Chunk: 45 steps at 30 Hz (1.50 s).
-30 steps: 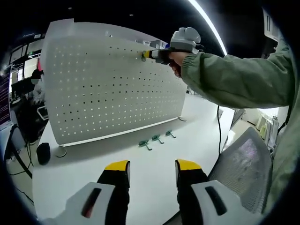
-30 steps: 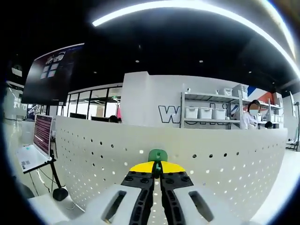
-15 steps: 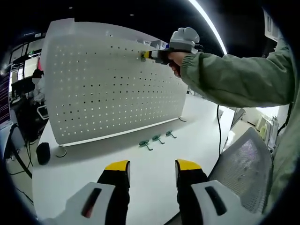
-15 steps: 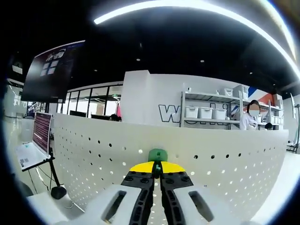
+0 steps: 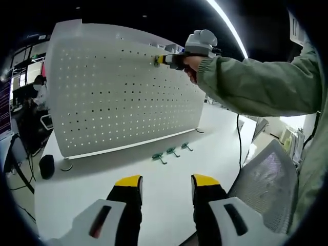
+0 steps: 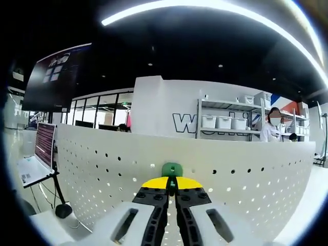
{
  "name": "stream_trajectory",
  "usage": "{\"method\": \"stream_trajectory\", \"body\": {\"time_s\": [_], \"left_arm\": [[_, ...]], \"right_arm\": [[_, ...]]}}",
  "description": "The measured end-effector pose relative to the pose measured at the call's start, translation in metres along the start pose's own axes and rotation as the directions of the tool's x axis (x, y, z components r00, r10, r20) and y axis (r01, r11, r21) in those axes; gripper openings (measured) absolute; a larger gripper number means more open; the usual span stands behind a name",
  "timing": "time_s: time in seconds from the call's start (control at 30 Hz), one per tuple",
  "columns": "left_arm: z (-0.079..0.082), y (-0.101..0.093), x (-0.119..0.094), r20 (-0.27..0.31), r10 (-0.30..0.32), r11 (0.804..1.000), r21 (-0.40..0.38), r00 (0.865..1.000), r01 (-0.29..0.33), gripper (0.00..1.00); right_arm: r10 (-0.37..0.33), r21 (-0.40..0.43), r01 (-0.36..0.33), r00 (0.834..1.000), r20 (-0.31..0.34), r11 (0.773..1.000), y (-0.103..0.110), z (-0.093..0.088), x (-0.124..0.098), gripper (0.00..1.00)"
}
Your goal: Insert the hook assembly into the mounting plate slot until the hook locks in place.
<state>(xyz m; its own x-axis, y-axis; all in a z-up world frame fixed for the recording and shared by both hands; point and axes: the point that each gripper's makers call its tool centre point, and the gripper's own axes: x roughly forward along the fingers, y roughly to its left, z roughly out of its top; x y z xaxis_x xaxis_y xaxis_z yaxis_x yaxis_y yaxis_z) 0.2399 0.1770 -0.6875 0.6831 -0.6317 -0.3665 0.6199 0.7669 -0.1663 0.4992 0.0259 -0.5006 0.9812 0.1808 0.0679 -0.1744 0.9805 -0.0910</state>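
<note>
My right gripper [image 6: 171, 180] pinches a green hook [image 6: 172, 169] against the pegboard [image 5: 123, 97] near its top edge; the left gripper [image 5: 166, 187] hangs open, empty, over bare table [image 5: 92, 184]; from there I see three spare hooks [image 5: 171, 152] below the board's foot.

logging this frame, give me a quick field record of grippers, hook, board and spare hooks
right gripper: shut on a green hook, held at the upper part of the pegboard
left gripper: open, holding nothing, over the white table
pegboard: white, perforated, standing upright on the table
spare hooks: three green ones lying on the table in front of the pegboard's foot
</note>
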Motion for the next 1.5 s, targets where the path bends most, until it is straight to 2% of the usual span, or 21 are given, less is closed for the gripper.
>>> {"method": "stream_trajectory", "body": {"time_s": [0.6,0.93,1.5], "left_arm": [[-0.0010,0.0016,0.0006,0.003,-0.003,1.000,-0.005,1.000,0.003,0.39],[-0.0017,0.0020,0.0000,0.006,-0.002,1.000,-0.008,1.000,0.002,0.39],[-0.0034,0.0052,-0.0022,0.007,0.007,1.000,-0.016,1.000,-0.007,0.39]], "right_arm": [[-0.012,0.005,0.012,1.000,-0.007,1.000,0.0012,0.0005,0.0000,0.02],[-0.022,-0.021,0.022,0.999,-0.028,1.000,0.0047,-0.0021,-0.0003,0.05],[-0.028,-0.012,0.028,0.999,-0.018,1.000,0.0039,-0.0021,-0.0024,0.05]]}}
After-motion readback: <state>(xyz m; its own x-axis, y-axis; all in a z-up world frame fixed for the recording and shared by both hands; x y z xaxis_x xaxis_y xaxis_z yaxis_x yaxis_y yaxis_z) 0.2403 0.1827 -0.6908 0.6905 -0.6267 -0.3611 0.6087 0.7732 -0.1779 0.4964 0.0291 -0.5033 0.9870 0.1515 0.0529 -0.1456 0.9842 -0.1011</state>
